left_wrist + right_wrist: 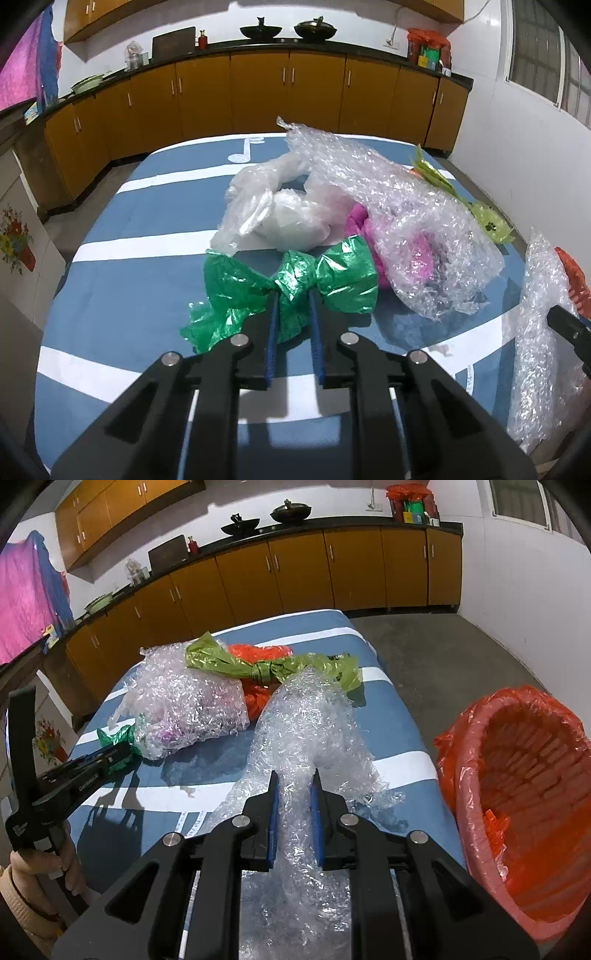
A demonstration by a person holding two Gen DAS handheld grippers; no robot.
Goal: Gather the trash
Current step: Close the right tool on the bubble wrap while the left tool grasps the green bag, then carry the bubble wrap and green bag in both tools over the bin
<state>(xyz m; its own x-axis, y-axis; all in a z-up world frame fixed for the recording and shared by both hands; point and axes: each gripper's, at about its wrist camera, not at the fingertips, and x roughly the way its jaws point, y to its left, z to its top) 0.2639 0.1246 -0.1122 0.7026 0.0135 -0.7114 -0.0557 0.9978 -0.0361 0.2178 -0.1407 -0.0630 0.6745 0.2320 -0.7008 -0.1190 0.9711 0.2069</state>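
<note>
Both grippers clamped on plastic scraps, bin at right.

Left wrist view: left gripper (293, 295) pinches the green foil bag (291, 284) at its knotted waist; bag lies on the blue striped table (110, 229), long axis left-right, touching the bubble wrap heap (399, 221). Risk: lifting may drag the heap.
Right wrist view: right gripper (295, 779) grips a bubble wrap strip (306, 720) running away from the camera; its loose tail could snag the lime bag (266, 668) or miss the orange-lined bin (524, 797).

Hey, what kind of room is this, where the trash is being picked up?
Probably a home kitchen: a long run of orange-brown wooden cabinets under a dark countertop, and two black woks standing on that counter.
</note>
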